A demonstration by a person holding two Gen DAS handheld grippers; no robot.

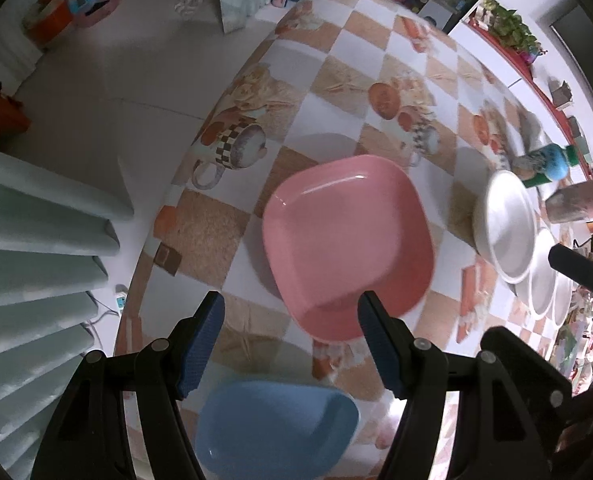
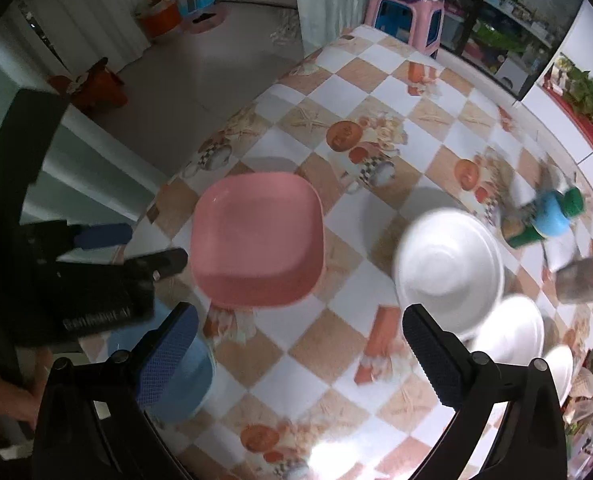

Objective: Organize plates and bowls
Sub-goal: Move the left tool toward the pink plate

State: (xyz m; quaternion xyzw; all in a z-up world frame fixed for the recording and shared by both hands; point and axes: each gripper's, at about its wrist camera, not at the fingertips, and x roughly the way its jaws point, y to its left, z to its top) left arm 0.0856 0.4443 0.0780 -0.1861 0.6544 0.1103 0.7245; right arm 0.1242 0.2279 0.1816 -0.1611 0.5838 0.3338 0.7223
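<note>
Hanging above the worktop [image 1: 328,80], the left gripper [image 1: 290,344] points straight down with its jaws spread wide and nothing between them. Its blue pads [image 1: 200,344] frame the near rim of the pink plate [image 1: 348,244], which lies flat on the checked cloth, but no pad touches it. Nearer the camera, between the two black fingers, the blue plate [image 1: 276,428] lies just beside the pink one, apart from it.

To the right, three white bowls stand in a row that runs toward the near right edge: the first bowl [image 1: 506,224], the second bowl [image 1: 542,276] overlapping behind it, and the third bowl [image 1: 562,300] mostly hidden. A green bottle [image 1: 544,164] with a blue middle lies beyond the first bowl.

The right gripper [image 2: 300,356] is tilted steeply down, also released, jaws wide and empty, over bare cloth between the pink plate [image 2: 256,240] and the first bowl [image 2: 448,268]. Its left pad covers part of the blue plate [image 2: 184,384]. The second bowl [image 2: 510,330] touches the first in this view; the third bowl [image 2: 560,368] sits at the edge. In this view the left gripper [image 2: 136,244] shows at the left, by the pink plate's side, and a hand [image 2: 4,396] shows at the lower left corner
</note>
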